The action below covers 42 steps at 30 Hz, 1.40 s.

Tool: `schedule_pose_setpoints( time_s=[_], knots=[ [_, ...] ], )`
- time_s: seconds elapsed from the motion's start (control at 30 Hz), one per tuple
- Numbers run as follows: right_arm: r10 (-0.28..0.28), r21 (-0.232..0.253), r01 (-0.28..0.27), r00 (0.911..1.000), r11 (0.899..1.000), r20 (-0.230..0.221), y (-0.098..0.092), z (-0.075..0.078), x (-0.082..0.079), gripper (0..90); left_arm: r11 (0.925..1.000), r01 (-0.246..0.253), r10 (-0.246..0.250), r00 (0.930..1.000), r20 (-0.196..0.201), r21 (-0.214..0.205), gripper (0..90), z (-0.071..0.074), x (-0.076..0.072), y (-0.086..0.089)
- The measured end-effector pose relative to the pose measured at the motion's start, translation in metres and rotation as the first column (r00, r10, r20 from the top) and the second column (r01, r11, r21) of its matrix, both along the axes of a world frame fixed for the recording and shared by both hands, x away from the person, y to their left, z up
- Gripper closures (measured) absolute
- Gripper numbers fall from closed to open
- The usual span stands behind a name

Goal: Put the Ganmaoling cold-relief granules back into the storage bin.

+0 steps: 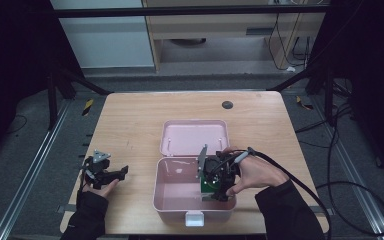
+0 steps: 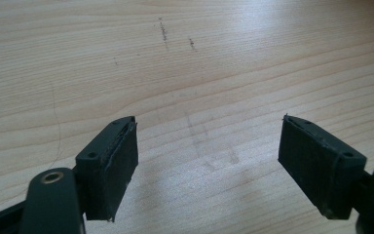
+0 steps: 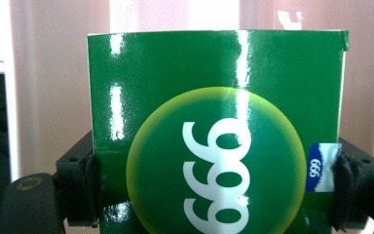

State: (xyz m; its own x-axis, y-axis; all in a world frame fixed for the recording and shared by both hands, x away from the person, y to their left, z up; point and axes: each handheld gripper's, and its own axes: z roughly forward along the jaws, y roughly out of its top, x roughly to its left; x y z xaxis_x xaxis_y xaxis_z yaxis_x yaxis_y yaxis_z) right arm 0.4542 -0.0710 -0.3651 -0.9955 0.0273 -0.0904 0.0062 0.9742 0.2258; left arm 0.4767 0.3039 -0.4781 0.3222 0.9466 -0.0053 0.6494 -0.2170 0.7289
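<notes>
A pink box (image 1: 165, 200) stands open near the table's front edge, its lid (image 1: 194, 137) lying flat behind it. My right gripper (image 1: 215, 192) points down into the box's right side, shut on a glossy green carton (image 3: 214, 122) with a yellow-green circle and white "999" print; the carton (image 1: 208, 186) sits low inside the box. In the right gripper view the black jaws press both sides of the carton, with the pink inner wall (image 3: 58, 73) behind. My left gripper (image 1: 122, 172) rests at the table's front left, open, with bare wood between its pads (image 2: 112, 161).
The wooden table (image 1: 130, 125) has a dark round hole cover (image 1: 227, 105) near its far edge. A white latch (image 1: 194, 218) sticks out from the box's front. Cables (image 1: 330, 190) trail off the right side. Faint scuff marks (image 2: 165, 31) lie ahead of the left gripper.
</notes>
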Motion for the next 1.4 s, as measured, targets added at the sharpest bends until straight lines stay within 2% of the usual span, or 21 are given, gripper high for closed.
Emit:
schedule_pose_setpoints(
  time_s=[0.17,0.27,0.6,0.73,0.9,1.17,1.2,1.23,1.37,1.4],
  knots=[
    [-0.014,0.017,0.014,0.9998,1.000,-0.012,-0.003,-0.008,0.003,15.7,1.0000,-0.001,0.001,1.0000,0.000,-0.001,21.6,0.000,0.000,0.000],
    [-0.025,0.003,0.025,0.9996,1.000,-0.014,-0.004,-0.012,0.003,15.6,1.0000,-0.001,0.001,1.0000,0.000,0.001,21.7,0.000,0.000,0.000],
    [-0.009,-0.024,0.009,0.9998,1.000,-0.015,-0.001,-0.022,0.005,15.0,1.0000,-0.002,0.002,1.0000,0.000,0.000,21.6,0.000,0.000,0.000],
    [-0.020,0.001,0.020,0.9991,1.000,-0.037,-0.004,-0.028,0.005,14.4,1.0000,-0.001,0.001,1.0000,-0.002,0.002,21.6,0.000,0.000,0.000],
    [-0.019,-0.016,0.018,0.9992,1.000,-0.036,-0.004,-0.030,0.005,12.6,1.0000,0.000,0.000,1.0000,0.000,0.001,21.6,0.000,0.000,0.000],
    [-0.037,0.044,0.037,0.9993,0.998,-0.009,-0.014,-0.012,0.003,12.1,1.0000,0.001,-0.001,1.0000,-0.002,0.003,21.6,0.000,0.000,-0.001],
    [-0.051,0.070,0.051,0.9987,0.996,-0.001,-0.018,-0.006,0.003,12.2,1.0000,0.002,-0.002,1.0000,-0.003,0.004,21.6,0.000,0.000,-0.001],
    [-0.051,0.070,0.051,0.9987,0.996,-0.001,-0.018,-0.006,0.003,12.2,1.0000,0.002,-0.002,1.0000,-0.003,0.004,21.6,0.000,0.000,-0.001],
    [-0.092,0.136,0.089,0.9957,0.987,0.014,-0.031,0.012,0.002,12.9,1.0000,0.002,-0.002,1.0000,-0.003,0.004,21.6,-0.001,0.000,-0.001],
    [-0.092,0.136,0.089,0.9957,0.987,0.014,-0.031,0.012,0.002,12.9,1.0000,0.002,-0.002,1.0000,-0.003,0.004,21.6,-0.001,0.000,-0.001]
  ],
)
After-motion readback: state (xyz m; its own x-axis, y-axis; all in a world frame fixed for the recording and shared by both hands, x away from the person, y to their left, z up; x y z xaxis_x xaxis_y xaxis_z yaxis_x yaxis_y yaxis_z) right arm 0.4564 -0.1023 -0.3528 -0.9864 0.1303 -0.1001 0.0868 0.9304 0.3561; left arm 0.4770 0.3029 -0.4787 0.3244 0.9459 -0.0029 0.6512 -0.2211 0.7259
